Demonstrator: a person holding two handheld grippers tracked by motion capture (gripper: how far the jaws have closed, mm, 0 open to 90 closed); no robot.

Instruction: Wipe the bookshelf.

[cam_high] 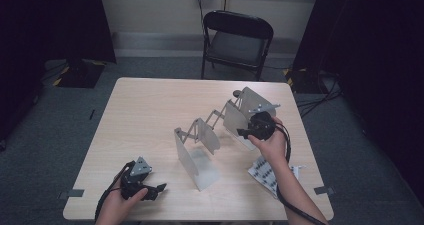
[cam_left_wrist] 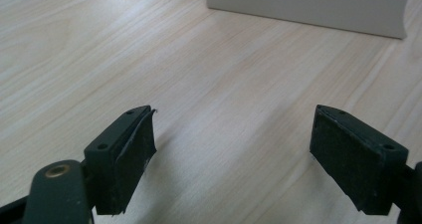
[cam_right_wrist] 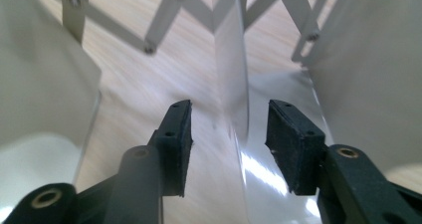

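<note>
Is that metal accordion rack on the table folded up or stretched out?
Stretched out. The rack's plates stand well apart across the table, and the scissor links between them are spread into open crosses.

The table [cam_high: 150, 115] is pale wood-grain laminate, smooth with a soft sheen. The expanding file rack [cam_high: 220, 130] at 3 o'clock of centre is thin sheet metal, light grey; its plates are smooth and semi-glossy, and the flat scissor links [cam_right_wrist: 149, 22] are riveted. The left gripper [cam_left_wrist: 234, 149] and right gripper [cam_right_wrist: 226, 144] are matt black plastic; their pads [cam_right_wrist: 181, 144] look like dull, slightly rough rubber, frayed at the edge on the left gripper. The chair [cam_high: 237, 40] at 12 o'clock is black with a faintly glossy seat.
</note>
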